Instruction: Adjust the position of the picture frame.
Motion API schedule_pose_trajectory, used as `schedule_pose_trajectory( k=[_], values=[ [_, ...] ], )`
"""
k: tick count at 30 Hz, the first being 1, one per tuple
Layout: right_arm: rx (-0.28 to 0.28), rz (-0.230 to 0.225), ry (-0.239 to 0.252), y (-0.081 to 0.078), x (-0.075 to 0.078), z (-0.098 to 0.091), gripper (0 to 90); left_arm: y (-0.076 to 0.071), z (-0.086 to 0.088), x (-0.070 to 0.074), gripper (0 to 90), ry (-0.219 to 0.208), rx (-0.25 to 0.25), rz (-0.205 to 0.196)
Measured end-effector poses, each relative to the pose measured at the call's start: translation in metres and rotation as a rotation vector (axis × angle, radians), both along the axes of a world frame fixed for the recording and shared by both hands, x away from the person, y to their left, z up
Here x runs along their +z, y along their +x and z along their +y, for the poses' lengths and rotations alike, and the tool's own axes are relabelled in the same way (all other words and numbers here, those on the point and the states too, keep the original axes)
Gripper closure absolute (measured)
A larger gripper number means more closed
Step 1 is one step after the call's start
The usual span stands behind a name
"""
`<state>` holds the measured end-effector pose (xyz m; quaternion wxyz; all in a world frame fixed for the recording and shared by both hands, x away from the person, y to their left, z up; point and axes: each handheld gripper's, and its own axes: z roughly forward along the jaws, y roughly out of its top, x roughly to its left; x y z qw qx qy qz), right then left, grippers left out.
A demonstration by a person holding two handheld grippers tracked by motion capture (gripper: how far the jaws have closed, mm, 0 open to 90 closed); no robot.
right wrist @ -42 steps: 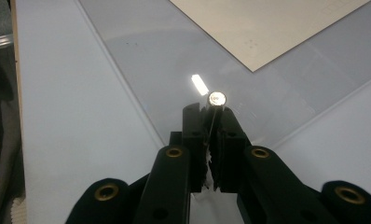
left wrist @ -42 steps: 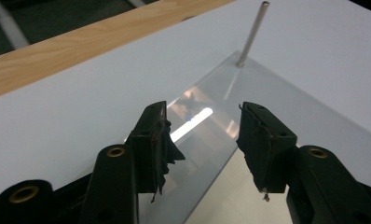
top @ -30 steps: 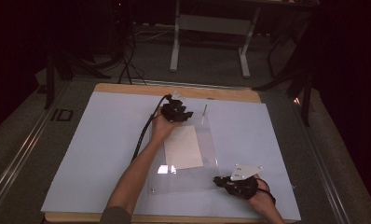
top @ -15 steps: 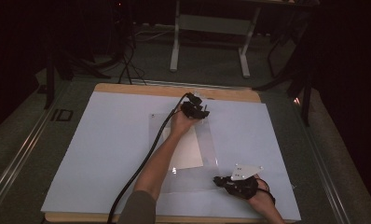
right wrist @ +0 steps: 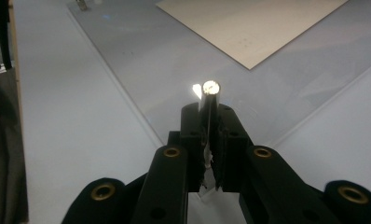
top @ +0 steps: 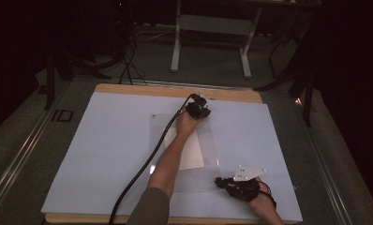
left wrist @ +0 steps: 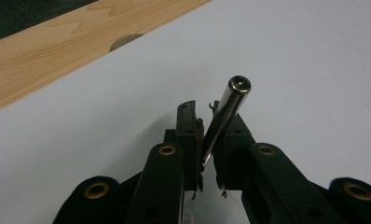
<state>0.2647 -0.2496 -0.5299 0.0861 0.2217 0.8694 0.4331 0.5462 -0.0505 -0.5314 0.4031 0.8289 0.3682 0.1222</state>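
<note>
Metal pin (left wrist: 225, 116) clamped in left gripper (left wrist: 206, 122), jaws just closing; right gripper (right wrist: 209, 125) clamped on second pin (right wrist: 209, 100).

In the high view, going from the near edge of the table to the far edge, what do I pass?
Right gripper at the clear sheet's near corner → cream paper under that sheet → left gripper at the sheet's far corner → bare wooden strip of the table.
</note>
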Motion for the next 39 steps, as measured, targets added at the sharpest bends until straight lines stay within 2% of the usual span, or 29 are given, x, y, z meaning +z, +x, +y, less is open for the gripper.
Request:
schedule_pose_trajectory(
  k=[2,3,6,9,16,19,23,27,31,34,37,39],
  values=[
    [0.000,-0.003,-0.011,0.000,-0.001,0.000,83.5,0.000,0.000,-0.001,80.8,-0.003,0.004,-0.004],
    [-0.005,0.001,-0.029,-0.001,-0.003,0.002,83.2,0.000,0.000,-0.001,77.3,-0.003,0.004,-0.004],
    [-0.014,0.015,-0.027,0.000,-0.005,0.002,83.3,-0.001,-0.002,0.000,81.5,0.014,0.008,-0.017],
    [-0.029,0.024,-0.025,0.000,-0.004,0.003,83.9,-0.004,-0.005,0.001,83.6,0.067,0.008,-0.048],
    [-0.066,0.084,0.066,0.003,0.002,-0.001,82.0,-0.005,0.001,0.013,84.5,0.059,0.005,-0.066],
    [-0.091,0.096,0.099,0.004,0.005,-0.004,81.1,-0.006,0.007,0.020,84.4,0.103,0.014,-0.095],
    [-0.139,0.103,0.137,0.006,0.010,-0.010,79.7,-0.009,0.031,0.028,84.3,0.112,0.023,-0.092],
    [-0.190,0.122,0.189,0.013,0.015,-0.023,77.5,-0.017,0.065,0.035,84.5,0.075,0.045,-0.105],
    [-0.221,0.106,0.213,0.023,0.025,-0.030,76.7,-0.029,0.100,0.038,84.6,0.052,0.069,-0.108],
    [-0.233,0.102,0.226,0.033,0.032,-0.029,76.6,-0.038,0.126,0.040,84.7,0.044,0.091,-0.093],
    [-0.243,0.095,0.239,0.046,0.039,-0.026,76.7,-0.048,0.156,0.041,84.8,0.046,0.087,-0.074],
    [-0.255,0.092,0.251,0.057,0.042,-0.025,76.8,-0.059,0.176,0.042,84.9,0.060,0.093,-0.061]
  ],
)
